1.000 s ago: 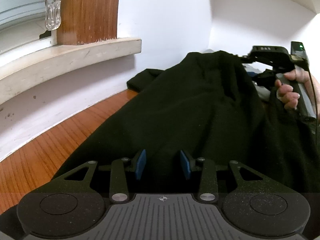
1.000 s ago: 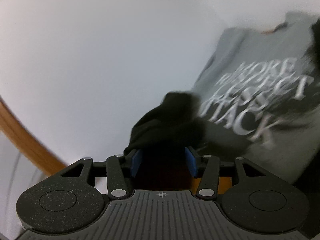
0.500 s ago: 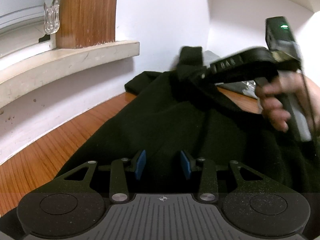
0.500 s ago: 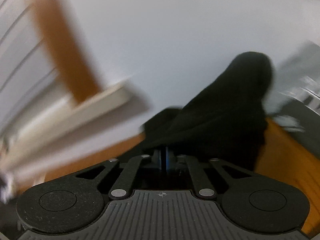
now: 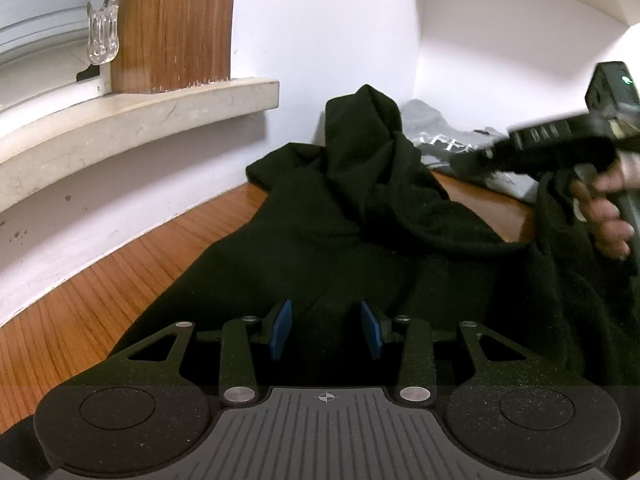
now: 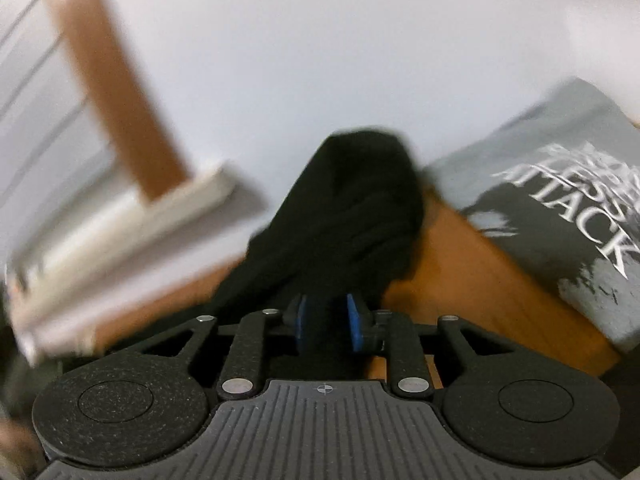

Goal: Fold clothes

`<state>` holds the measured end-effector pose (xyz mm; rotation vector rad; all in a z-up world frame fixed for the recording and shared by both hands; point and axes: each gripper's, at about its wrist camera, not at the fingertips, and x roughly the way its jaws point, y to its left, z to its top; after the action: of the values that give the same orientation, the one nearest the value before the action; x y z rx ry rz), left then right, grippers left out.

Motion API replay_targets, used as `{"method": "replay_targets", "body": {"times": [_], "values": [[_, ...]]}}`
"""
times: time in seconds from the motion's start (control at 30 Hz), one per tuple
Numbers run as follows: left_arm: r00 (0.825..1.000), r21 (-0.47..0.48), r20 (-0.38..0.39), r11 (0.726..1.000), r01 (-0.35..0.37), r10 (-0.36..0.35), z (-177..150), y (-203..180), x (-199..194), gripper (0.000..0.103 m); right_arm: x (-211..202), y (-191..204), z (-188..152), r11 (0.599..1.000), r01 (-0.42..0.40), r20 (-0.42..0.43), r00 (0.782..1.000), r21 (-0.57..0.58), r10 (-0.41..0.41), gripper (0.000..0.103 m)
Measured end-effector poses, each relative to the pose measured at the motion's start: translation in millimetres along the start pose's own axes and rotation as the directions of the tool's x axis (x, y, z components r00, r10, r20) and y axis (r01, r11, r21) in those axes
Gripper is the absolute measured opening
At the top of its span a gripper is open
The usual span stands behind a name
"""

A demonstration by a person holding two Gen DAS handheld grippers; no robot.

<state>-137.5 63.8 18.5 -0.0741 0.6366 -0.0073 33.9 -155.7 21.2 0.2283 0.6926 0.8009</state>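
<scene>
The black, soft knitted garment (image 5: 360, 240) lies spread along the reddish-brown wooden table (image 5: 100, 292), its far end bunched into a crumpled peak that stands up against the white wall (image 5: 320, 32). Taking that peak as our landmark: the left tool (image 5: 326, 330) sits on the near side of it, low over the flat stretch of black cloth, its blue pads (image 5: 280, 330) standing apart with fabric beneath them but nothing pinched between them, so it is open. To the right of the peak, the right tool (image 6: 325, 322) comes in, held by a person's hand (image 5: 604, 212) at the edge of the left wrist view (blurred there). In its own view its jaws are opening, and a dark strip of the black garment runs between the blue pads (image 6: 354, 322); there seems to be a sliver of room at each side, though the blur makes contact hard to judge. Just behind and right of the peak lies a grey T-shirt with white printed lettering (image 6: 560, 216), flat on the table beside the black garment. Left of the peak, a pale stone window sill (image 5: 132, 120) juts from the wall, with a brown wooden post (image 5: 176, 24) rising from it and a clear plastic clip (image 5: 103, 20) hanging beside the post.
</scene>
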Motion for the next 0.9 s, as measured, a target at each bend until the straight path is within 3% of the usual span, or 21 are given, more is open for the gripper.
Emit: {"method": "replay_targets", "body": {"times": [0.2, 0.3, 0.43, 0.5, 0.57, 0.67, 0.8, 0.87, 0.9], "values": [[1.0, -0.001, -0.001, 1.0, 0.001, -0.001, 0.6, 0.5, 0.8, 0.042, 39.6, -14.4, 11.4, 0.969, -0.042, 0.035, 0.999, 0.244, 0.034, 0.046], [1.0, -0.003, -0.001, 1.0, 0.003, -0.003, 0.6, 0.4, 1.0, 0.042, 53.1, -8.3, 13.6, 0.961, -0.052, 0.047, 0.998, 0.27, 0.041, 0.055], [1.0, -0.007, -0.003, 1.0, 0.006, -0.006, 0.8, 0.8, 1.3, 0.042, 73.9, 1.1, 20.6, 0.968, 0.034, 0.008, 0.999, 0.249, -0.037, 0.06], [1.0, -0.007, -0.003, 1.0, 0.006, -0.006, 1.0, 0.8, 1.4, 0.042, 82.8, -1.2, 22.7, 0.967, 0.064, 0.003, 0.998, 0.246, -0.067, 0.053], [1.0, -0.007, -0.003, 1.0, 0.006, -0.006, 0.7, 0.6, 1.4, 0.042, 85.0, -7.8, 22.4, 0.962, 0.086, 0.016, 0.995, 0.258, -0.093, 0.026], [1.0, -0.007, -0.004, 1.0, 0.007, -0.007, 0.3, 0.5, 1.1, 0.042, 67.8, -11.2, 28.7, 0.966, 0.076, 0.129, 0.986, 0.247, -0.11, 0.011], [1.0, -0.006, -0.003, 1.0, 0.008, -0.008, -0.4, 0.9, 0.4, 0.042, 27.3, -1.6, 47.8, 0.986, 0.053, 0.342, 0.934, 0.155, -0.104, 0.009], [1.0, -0.006, -0.003, 1.0, 0.008, -0.008, -0.6, 1.2, 0.3, 0.042, -7.0, 14.2, 57.6, 0.998, 0.065, 0.493, 0.868, 0.007, -0.06, 0.009], [1.0, -0.005, -0.003, 1.0, 0.009, -0.009, -0.6, 1.4, 0.4, 0.043, -19.0, 23.9, 58.4, 0.988, 0.111, 0.537, 0.843, -0.103, -0.039, 0.009]]}}
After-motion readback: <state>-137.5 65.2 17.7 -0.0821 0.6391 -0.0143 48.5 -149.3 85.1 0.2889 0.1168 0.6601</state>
